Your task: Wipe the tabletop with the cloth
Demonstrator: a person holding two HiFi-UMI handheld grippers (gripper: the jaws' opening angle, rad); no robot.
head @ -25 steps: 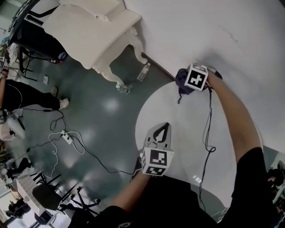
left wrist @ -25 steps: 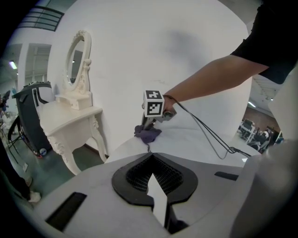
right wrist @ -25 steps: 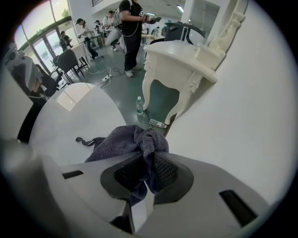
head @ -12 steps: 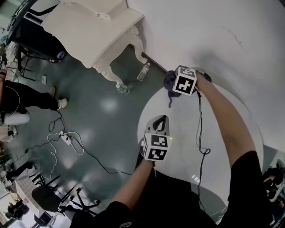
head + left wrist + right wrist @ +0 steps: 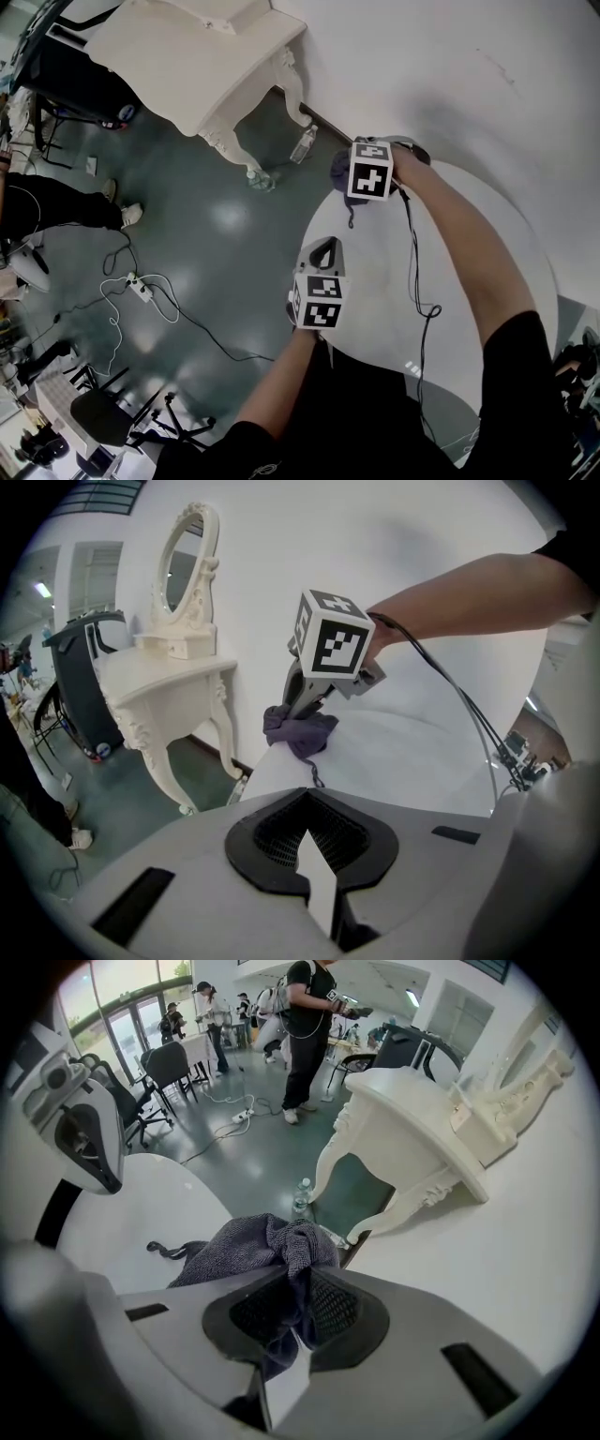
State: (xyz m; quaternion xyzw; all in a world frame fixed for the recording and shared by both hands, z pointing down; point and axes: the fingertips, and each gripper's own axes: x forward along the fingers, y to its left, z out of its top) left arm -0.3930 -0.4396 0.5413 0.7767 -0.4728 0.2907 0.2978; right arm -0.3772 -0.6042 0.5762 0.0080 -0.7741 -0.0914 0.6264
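A crumpled dark purple cloth (image 5: 338, 170) lies at the far left rim of the round white table (image 5: 469, 272). My right gripper (image 5: 347, 174) points steeply down and is shut on the cloth (image 5: 246, 1244), which bunches up between its jaws, a thin loop trailing onto the tabletop (image 5: 141, 1213). My left gripper (image 5: 324, 247) hovers over the table's near left part, shut with nothing between its fingers. In the left gripper view, the left gripper (image 5: 307, 793) looks toward the cloth (image 5: 301, 732) under the right gripper's marker cube (image 5: 334, 646).
An ornate white dressing table (image 5: 187, 56) stands beyond the round table's edge, with a plastic bottle (image 5: 302, 145) on the green floor beside it. Cables and a power strip (image 5: 141, 289) lie on the floor. People and office chairs (image 5: 169, 1063) are far off.
My right gripper has slid the cloth leftward across the table to its far left rim. My left gripper has drifted slightly left as well and stayed shut.
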